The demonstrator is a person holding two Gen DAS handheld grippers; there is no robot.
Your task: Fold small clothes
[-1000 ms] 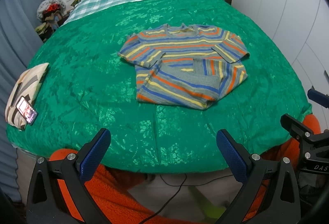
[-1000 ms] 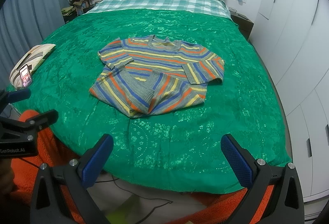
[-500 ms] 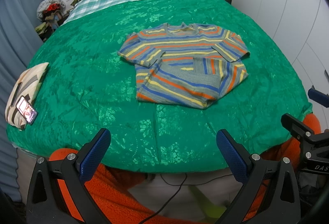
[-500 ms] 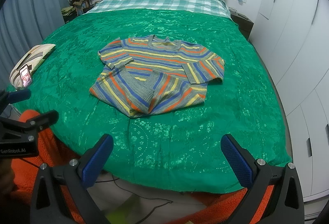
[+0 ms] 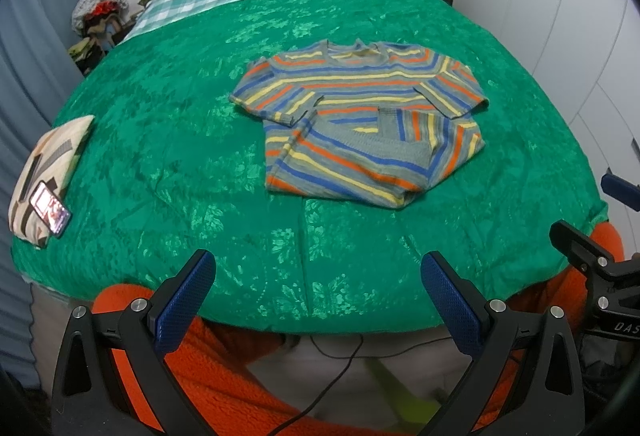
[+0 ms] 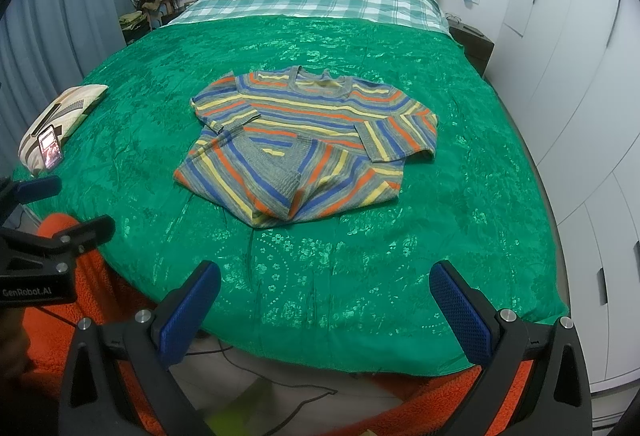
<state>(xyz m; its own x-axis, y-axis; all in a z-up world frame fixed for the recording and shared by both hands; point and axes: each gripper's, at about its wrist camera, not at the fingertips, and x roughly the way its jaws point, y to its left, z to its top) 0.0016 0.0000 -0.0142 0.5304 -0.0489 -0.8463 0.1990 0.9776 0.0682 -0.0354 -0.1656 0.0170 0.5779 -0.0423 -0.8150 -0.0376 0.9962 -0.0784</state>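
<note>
A small striped sweater [image 5: 360, 120] in grey, blue, orange and yellow lies on the green bedspread [image 5: 180, 140], its sleeves folded in across the body; it also shows in the right wrist view [image 6: 312, 140]. My left gripper [image 5: 318, 276] is open and empty, held back at the foot of the bed. My right gripper [image 6: 324, 288] is open and empty too, also well short of the sweater. Each gripper shows at the edge of the other's view.
A patterned cushion [image 5: 44, 172] with a lit phone [image 5: 50, 204] on it lies at the bed's left edge. An orange fleece blanket [image 5: 224, 368] hangs below the foot. White wardrobe doors [image 6: 580, 116] stand close on the right. A cable [image 5: 332, 380] lies on the floor.
</note>
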